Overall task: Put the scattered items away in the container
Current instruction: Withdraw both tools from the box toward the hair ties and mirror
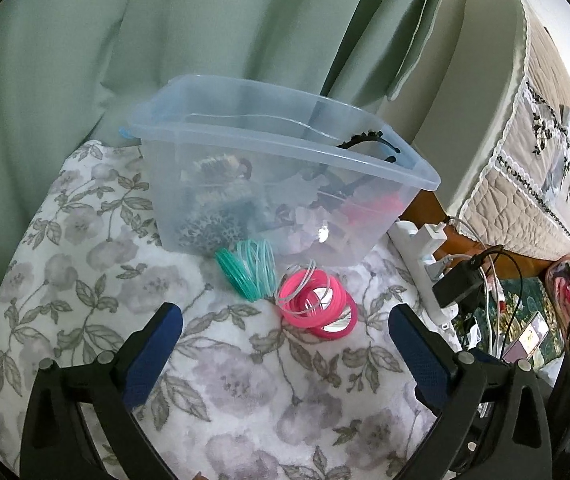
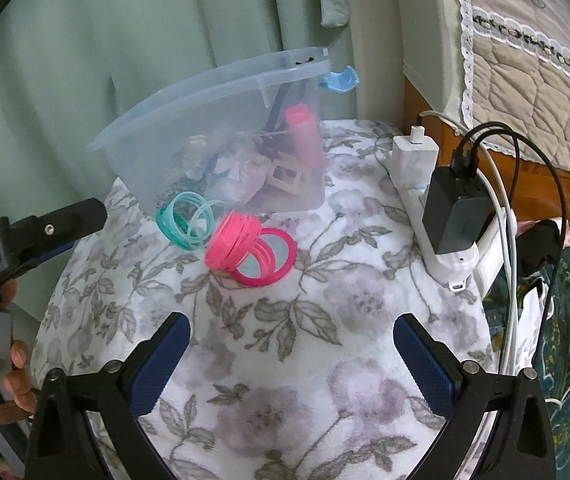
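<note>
A clear plastic container (image 1: pixel 285 140) stands on a floral cloth, holding hair clips, a headband and other small items; it also shows in the right wrist view (image 2: pixel 189 128). In front of it lie a stack of teal bangles (image 1: pixel 247 272) (image 2: pixel 185 220) and a stack of pink bangles (image 1: pixel 311 296) (image 2: pixel 233 246) resting on a pink round mirror (image 1: pixel 337 322) (image 2: pixel 269 260). My left gripper (image 1: pixel 285 320) is open and empty, just short of the bangles. My right gripper (image 2: pixel 291 332) is open and empty, a little nearer than the pink stack.
A white power strip (image 2: pixel 437 216) with a black charger (image 2: pixel 457 212) and cables lies at the cloth's right edge. Green curtains (image 1: pixel 165 20) hang behind. A quilted cover (image 1: pixel 533 160) is at the right. The left gripper's body (image 2: pixel 25 236) enters the right view from the left.
</note>
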The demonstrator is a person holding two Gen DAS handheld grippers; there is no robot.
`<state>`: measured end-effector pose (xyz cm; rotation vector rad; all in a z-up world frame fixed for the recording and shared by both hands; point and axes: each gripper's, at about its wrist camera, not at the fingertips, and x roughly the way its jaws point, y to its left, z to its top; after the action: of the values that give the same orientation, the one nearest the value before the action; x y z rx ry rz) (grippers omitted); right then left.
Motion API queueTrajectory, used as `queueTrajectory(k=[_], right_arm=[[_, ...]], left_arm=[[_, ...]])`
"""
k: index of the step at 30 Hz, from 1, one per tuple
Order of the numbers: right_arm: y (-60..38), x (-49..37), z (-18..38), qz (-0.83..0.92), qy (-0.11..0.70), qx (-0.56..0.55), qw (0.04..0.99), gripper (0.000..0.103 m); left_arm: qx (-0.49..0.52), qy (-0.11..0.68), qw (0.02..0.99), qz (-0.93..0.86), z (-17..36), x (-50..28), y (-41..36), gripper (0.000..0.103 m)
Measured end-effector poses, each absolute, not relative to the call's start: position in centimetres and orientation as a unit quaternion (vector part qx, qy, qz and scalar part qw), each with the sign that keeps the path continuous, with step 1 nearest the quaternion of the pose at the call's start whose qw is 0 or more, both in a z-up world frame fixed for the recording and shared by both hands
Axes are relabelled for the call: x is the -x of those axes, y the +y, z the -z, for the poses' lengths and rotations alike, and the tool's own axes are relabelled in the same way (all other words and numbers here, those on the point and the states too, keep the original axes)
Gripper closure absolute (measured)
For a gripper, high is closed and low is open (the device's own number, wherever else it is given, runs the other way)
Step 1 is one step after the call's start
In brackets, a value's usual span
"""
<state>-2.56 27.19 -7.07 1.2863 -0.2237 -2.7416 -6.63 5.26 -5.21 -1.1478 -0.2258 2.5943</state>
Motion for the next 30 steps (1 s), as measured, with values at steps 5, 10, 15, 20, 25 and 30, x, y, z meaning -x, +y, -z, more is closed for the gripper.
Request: queueTrajectory(k=[5, 10, 15, 20, 25, 30], right_arm=[[27.4, 2.7, 7.5, 0.899, -0.074, -0.429, 0.051, 0.0], [27.6, 2.8, 7.9, 0.896, -0.073, -0.436, 0.051, 0.0], [28.1, 2.8, 8.2, 0.895, -0.079, -0.437, 0.042, 0.0], [28.3, 2.8, 8.3, 0.899, -0.073, -0.43, 0.036, 0.0], [27.8, 3.1, 8.9, 0.895, -0.066, -0.439, 0.046, 0.0], [27.4, 3.3, 9.7, 0.885, -0.071, -0.455, 0.062, 0.0]], left_arm=[[0.402, -0.079, 0.146, -0.901, 5.5, 6.7, 5.2, 0.0], [0.406, -0.078, 0.144, -0.899, 5.9, 6.7, 5.1, 0.0], [0.409, -0.078, 0.144, -0.898, 6.3, 6.7, 5.0, 0.0], [0.414, -0.079, 0.144, -0.895, 6.8, 6.8, 4.8, 0.0], [0.42, -0.082, 0.149, -0.891, 7.3, 7.0, 4.8, 0.0], [0.43, -0.093, 0.141, -0.887, 7.7, 7.4, 4.2, 0.0]])
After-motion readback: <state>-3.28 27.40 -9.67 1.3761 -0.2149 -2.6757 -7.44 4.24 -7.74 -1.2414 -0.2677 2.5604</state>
